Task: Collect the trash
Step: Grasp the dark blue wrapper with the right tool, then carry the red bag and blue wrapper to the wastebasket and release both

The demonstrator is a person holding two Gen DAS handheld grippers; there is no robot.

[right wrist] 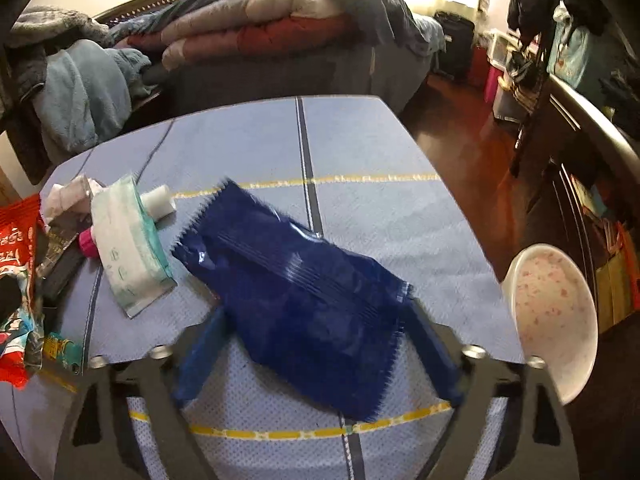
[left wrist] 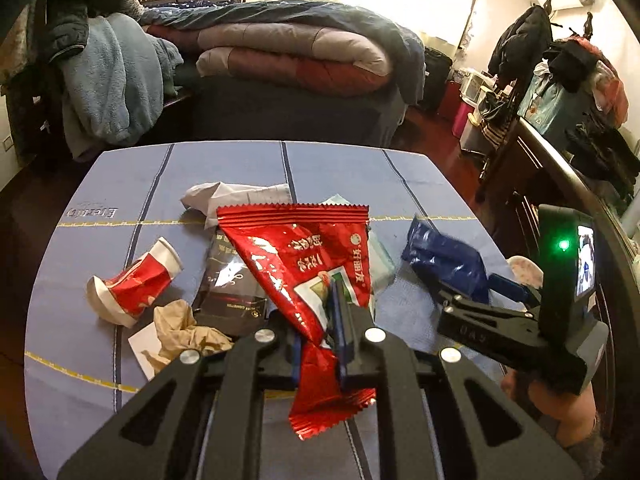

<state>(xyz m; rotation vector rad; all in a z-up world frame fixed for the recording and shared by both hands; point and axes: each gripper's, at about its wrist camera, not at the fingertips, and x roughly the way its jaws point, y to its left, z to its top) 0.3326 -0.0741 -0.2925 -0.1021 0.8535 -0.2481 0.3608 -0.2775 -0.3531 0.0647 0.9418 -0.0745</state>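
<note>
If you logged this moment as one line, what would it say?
left gripper: shut on red snack wrapper | right gripper: open around blue wrapper | crushed red cup: on table

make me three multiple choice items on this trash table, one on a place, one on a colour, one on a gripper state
1. Where is the crushed red and white paper cup?
A. on the blue tablecloth
B. on the bed
C. in a gripper

2. What colour is the foil wrapper between the right gripper's fingers?
A. green
B. dark blue
C. yellow

3. What is the left gripper doing?
A. open, holding nothing
B. shut on the red foil snack wrapper
C. shut on a tissue

Answers: 1 A, it lies on the cloth; 2 B, glossy navy foil; 3 B, fingers pinch the wrapper.
</note>
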